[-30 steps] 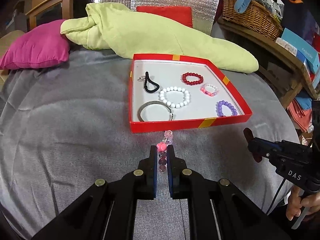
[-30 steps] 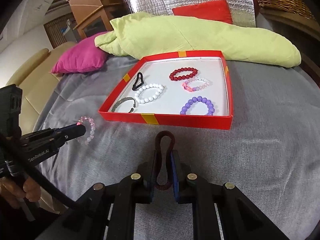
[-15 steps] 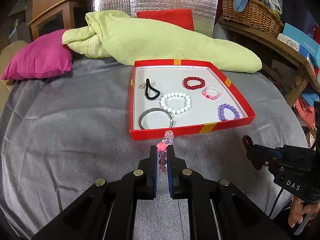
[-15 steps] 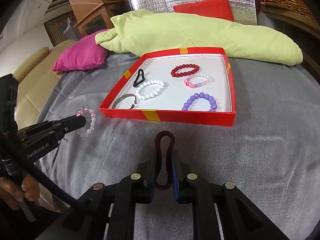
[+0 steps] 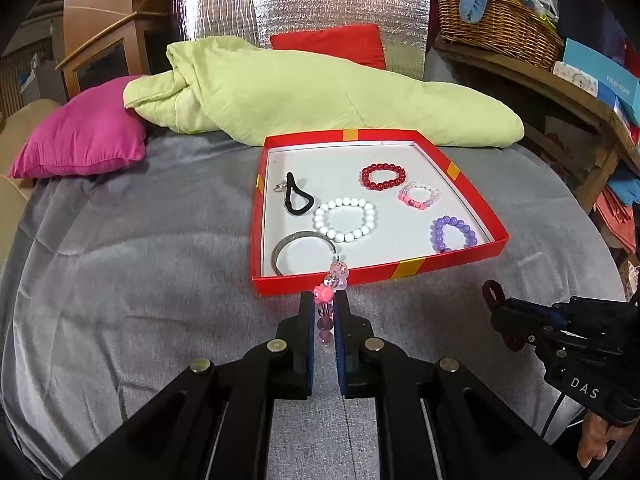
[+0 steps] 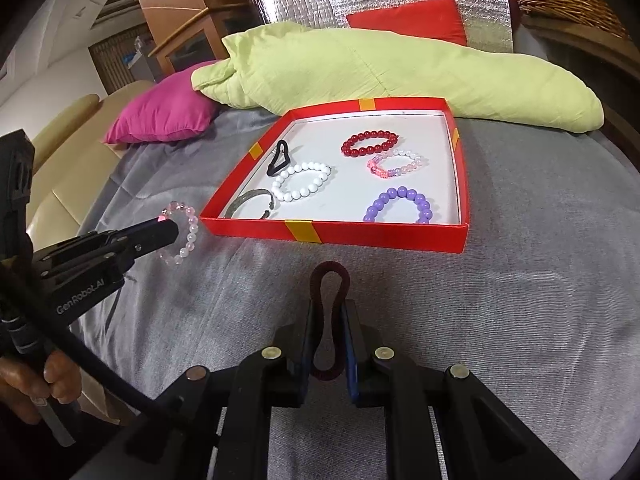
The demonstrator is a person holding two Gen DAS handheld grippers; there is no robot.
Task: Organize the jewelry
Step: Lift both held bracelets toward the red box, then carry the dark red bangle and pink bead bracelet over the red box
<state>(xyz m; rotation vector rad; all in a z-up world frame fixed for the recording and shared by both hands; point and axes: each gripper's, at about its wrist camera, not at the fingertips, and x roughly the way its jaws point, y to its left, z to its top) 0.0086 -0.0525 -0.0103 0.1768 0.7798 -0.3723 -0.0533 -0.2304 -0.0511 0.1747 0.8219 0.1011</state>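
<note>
My left gripper (image 5: pixel 324 300) is shut on a pale pink bead bracelet (image 5: pixel 329 296), held just in front of the near wall of the red tray (image 5: pixel 448 258); from the right wrist view the same bracelet (image 6: pixel 185 233) hangs off that gripper (image 6: pixel 166 229), left of the tray (image 6: pixel 384 236). My right gripper (image 6: pixel 327 307) is shut on a dark red hair tie (image 6: pixel 329 284), squeezed into a long loop above the grey cloth. Inside the tray lie a red bracelet (image 5: pixel 383 176), a white one (image 5: pixel 346 220), a purple one (image 5: pixel 452 234), a pink mixed one (image 5: pixel 418 196), a black hair tie (image 5: pixel 297 200) and a metal bangle (image 5: pixel 304 246).
A grey cloth (image 5: pixel 132 264) covers the surface. Behind the tray lie a green quilt (image 5: pixel 320 92), a magenta pillow (image 5: pixel 84 140) and a red cushion (image 5: pixel 332 42). A wicker basket (image 5: pixel 500 20) stands on a wooden shelf at the right. A hand (image 6: pixel 32 380) holds the left gripper's handle.
The left wrist view has tilted a little, so the tray sits lower and the room behind shows more. Both grippers keep their hold; the right one has not moved.
</note>
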